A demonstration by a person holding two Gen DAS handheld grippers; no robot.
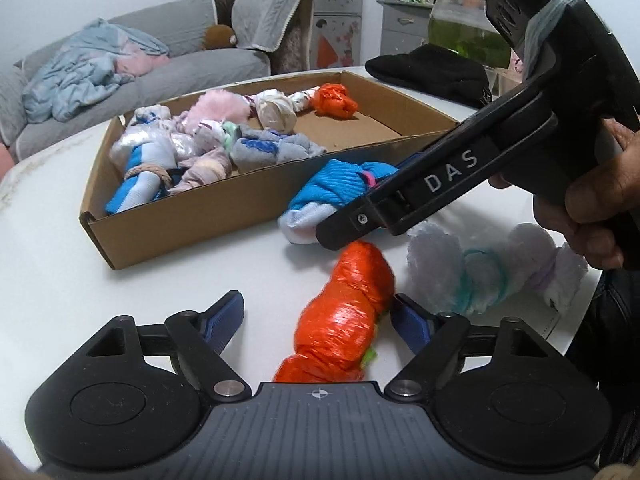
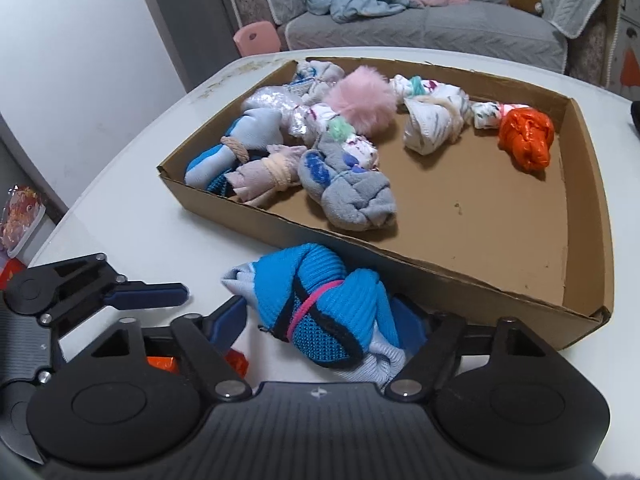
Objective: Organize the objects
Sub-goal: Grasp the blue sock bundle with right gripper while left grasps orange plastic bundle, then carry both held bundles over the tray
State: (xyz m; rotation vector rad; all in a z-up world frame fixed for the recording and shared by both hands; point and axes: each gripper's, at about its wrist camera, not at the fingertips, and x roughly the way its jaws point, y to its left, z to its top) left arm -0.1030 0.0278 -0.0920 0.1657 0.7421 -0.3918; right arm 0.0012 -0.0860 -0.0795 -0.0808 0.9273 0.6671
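An orange plastic-wrapped bundle (image 1: 344, 320) lies on the white table between the fingers of my left gripper (image 1: 318, 316). It touches the right pad, while the left pad stands apart from it, so this gripper is open. A blue sock bundle (image 2: 320, 300) with a pink band lies just in front of the cardboard box (image 2: 460, 292). My right gripper (image 2: 324, 320) is shut on it, a pad against each side. In the left wrist view the right gripper (image 1: 340, 228) reaches down over the same blue sock bundle (image 1: 332, 188). Several tied bundles lie in the box (image 1: 192, 216).
A fuzzy white and lilac bundle (image 1: 480, 272) lies on the table right of the orange one. A black cloth (image 1: 428, 68) sits beyond the box. A person's hand (image 1: 580, 208) holds the right gripper. A grey sofa (image 2: 420, 24) stands behind the table.
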